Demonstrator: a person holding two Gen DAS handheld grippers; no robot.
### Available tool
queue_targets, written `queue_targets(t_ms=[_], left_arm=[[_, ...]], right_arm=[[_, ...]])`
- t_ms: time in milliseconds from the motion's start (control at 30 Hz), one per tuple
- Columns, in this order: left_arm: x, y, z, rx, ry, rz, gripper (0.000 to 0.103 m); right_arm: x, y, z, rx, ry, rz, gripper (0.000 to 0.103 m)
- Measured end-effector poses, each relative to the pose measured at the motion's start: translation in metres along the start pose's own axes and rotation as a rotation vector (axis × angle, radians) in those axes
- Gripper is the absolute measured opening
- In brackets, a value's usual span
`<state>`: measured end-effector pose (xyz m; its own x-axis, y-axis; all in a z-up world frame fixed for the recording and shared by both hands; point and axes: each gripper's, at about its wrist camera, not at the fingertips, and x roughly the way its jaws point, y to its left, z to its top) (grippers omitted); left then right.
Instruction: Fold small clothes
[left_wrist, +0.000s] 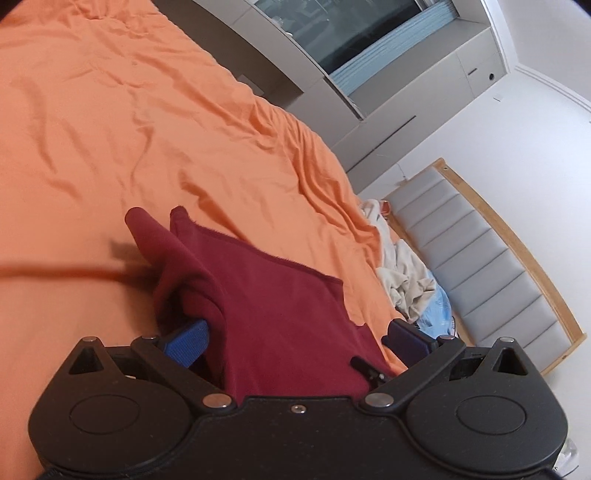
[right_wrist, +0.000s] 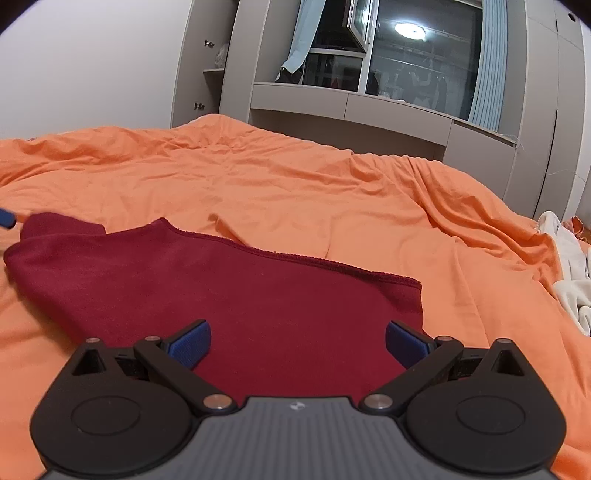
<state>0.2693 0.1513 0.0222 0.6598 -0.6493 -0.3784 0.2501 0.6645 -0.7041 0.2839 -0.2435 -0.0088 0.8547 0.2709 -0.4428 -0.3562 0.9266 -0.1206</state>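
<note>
A dark red garment (right_wrist: 229, 291) lies on the orange bedsheet (right_wrist: 295, 199), its hemmed edge running from upper left to right. My right gripper (right_wrist: 297, 345) is open, its blue pads (right_wrist: 190, 347) wide apart just above the garment's near part. In the left wrist view the same red garment (left_wrist: 280, 317) lies between and over the open jaws of my left gripper (left_wrist: 295, 341); a fold drapes over the left blue pad (left_wrist: 186, 341), and the gripper's far ends are hidden. A blue tip of the left gripper (right_wrist: 6, 218) shows at the garment's far left corner.
A pile of white and light blue clothes (left_wrist: 406, 273) lies at the bed's edge beside a grey padded headboard (left_wrist: 480, 266); it also shows at the right edge of the right wrist view (right_wrist: 572, 277). Grey cabinets and a window (right_wrist: 399, 62) stand beyond the bed.
</note>
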Motion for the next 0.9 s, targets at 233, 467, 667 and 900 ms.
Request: queue_targets(t_ms=[233,467,667,900], left_arm=[[-0.018,-0.007,-0.038,-0.006,-0.012,0.036,0.102],[-0.004,-0.006,-0.065,-0.131,0.029,-0.107,0.102],[0.029,-0.013,-0.078,-0.17,0.098,-0.13,0.102],[0.043,-0.009,-0.081,-0.246,-0.044,-0.002,0.102]], right_arm=[[-0.007,0.014,-0.001,-0.022,-0.018,0.008,0.103],[-0.015,0.016,-0.004,0.029,-0.033,0.013,0.103],[-0.011,0.018,-0.008,0.047,-0.022,0.015,0.103],[-0.007,0.02,-0.008,0.105,-0.032,0.012,0.103]])
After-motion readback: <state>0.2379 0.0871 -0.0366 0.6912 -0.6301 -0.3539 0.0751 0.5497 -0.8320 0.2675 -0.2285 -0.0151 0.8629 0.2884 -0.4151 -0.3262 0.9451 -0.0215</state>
